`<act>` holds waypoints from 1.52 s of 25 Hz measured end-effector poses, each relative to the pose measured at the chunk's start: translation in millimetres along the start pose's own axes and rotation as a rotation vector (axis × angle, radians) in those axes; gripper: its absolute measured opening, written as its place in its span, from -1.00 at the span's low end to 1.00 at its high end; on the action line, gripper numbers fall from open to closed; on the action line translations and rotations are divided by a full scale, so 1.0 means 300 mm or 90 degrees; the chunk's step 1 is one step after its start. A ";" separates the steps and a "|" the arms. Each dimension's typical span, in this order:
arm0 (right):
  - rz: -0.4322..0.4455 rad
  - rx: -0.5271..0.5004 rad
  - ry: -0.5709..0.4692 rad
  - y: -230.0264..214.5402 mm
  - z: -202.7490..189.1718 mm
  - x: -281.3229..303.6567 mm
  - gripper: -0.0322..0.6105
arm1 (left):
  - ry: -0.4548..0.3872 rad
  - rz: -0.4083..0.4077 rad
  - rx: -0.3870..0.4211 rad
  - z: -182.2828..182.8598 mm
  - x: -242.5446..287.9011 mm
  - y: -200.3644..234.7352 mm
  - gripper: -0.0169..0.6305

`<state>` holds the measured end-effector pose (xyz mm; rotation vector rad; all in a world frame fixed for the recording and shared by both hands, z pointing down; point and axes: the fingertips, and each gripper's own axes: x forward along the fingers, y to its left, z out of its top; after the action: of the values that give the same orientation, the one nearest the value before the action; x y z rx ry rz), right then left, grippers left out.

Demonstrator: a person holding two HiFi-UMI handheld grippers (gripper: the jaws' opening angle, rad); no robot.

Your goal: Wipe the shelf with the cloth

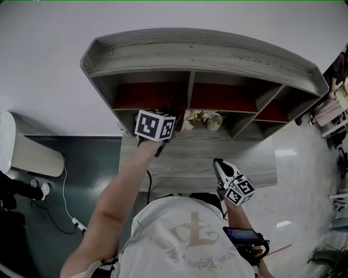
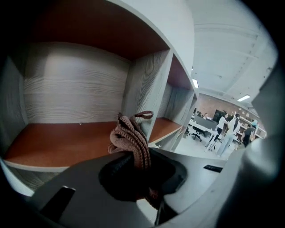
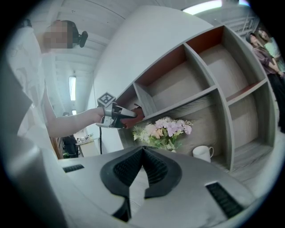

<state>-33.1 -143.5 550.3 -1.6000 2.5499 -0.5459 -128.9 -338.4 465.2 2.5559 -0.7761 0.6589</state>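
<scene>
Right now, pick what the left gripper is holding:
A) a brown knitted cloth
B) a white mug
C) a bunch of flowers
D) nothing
A: the left gripper view shows the left gripper with its jaws shut on the brown cloth, while the mug and flowers stand untouched in a lower compartment of the shelf.

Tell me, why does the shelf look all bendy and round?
Head view: the wide lens bows the shelf into an arc. Left gripper view: straight boards curve, corners go black, the cloth looks sharp. Right gripper view: the shelf bulges, and a ceiling light glares at the top.
</scene>
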 end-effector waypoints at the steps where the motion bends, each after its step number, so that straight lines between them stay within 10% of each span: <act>1: -0.002 0.000 0.001 -0.001 -0.001 -0.003 -0.89 | -0.011 -0.004 -0.006 -0.013 -0.011 -0.010 -0.74; 17: -0.012 0.003 0.016 -0.093 0.015 -0.014 -0.89 | -0.108 -0.010 -0.040 -0.167 -0.077 -0.089 -0.74; 38: 0.085 0.026 0.029 -0.423 0.102 -0.161 -0.89 | -0.125 0.102 -0.018 -0.031 0.119 -0.341 -0.74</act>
<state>105.2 -158.0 559.2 -1.4075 2.6358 -0.6243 -44.8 -269.7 469.1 2.5779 -1.0563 0.4434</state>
